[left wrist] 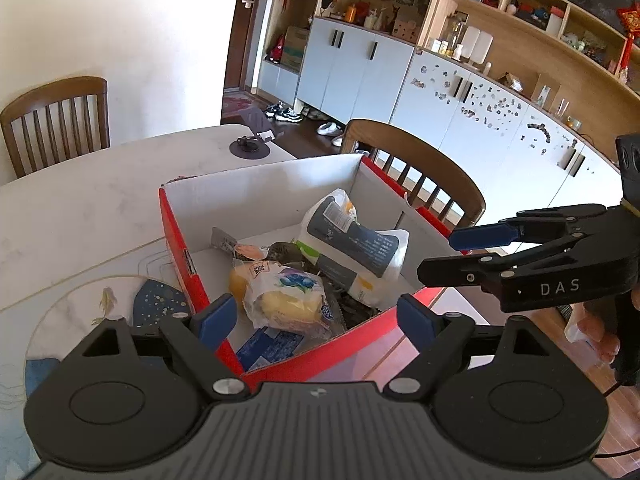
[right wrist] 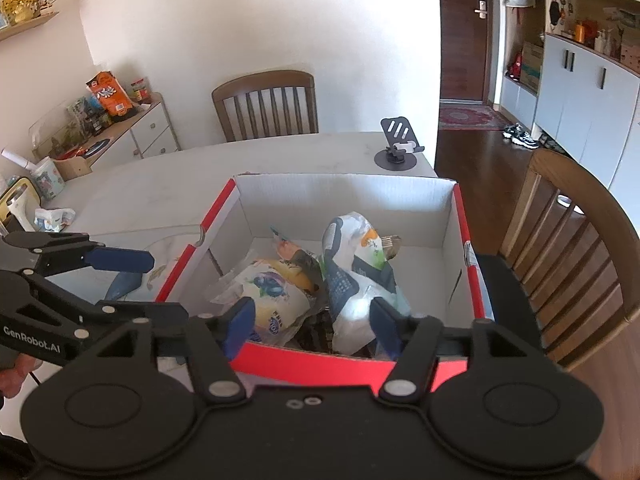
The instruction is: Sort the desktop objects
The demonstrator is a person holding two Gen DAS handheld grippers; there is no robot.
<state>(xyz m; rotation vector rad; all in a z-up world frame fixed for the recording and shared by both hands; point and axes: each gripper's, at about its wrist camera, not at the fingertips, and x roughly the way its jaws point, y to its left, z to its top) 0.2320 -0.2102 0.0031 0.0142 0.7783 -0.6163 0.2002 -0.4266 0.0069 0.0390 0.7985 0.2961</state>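
On the left wrist view, I had my left gripper [left wrist: 316, 316] spread wide with nothing between its blue pads, hanging over the near corner of the red box [left wrist: 176, 240]. The box sat on the white table [left wrist: 80, 200], its white inside walls showing. Inside lay a blueberry bread bag [left wrist: 286, 300] nearest me, and behind it a larger white and grey bag [left wrist: 352, 248] leaning toward the far right wall, with smaller dark wrappers between and under them. A blue packet [left wrist: 266, 348] lay flat against the near wall. My right gripper [left wrist: 448, 254] came in from the right, above the box's right rim, its fingers parted and empty. A phone stand [left wrist: 250, 146] stood at the far table edge, with one chair [left wrist: 56, 120] behind the table and another [left wrist: 420, 168] behind the box.

On the right wrist view, my right gripper [right wrist: 312, 322] was open and empty above the near red wall of the box [right wrist: 464, 240]. The bread bag [right wrist: 272, 292] sat just beyond the left pad and the white and grey bag [right wrist: 352, 272] just beyond the right pad; I could not tell whether either pad touched a bag. My left gripper [right wrist: 152, 284] reached in from the left, outside the box's left wall, fingers apart. The phone stand [right wrist: 398, 144] stood past the box, well apart from it.
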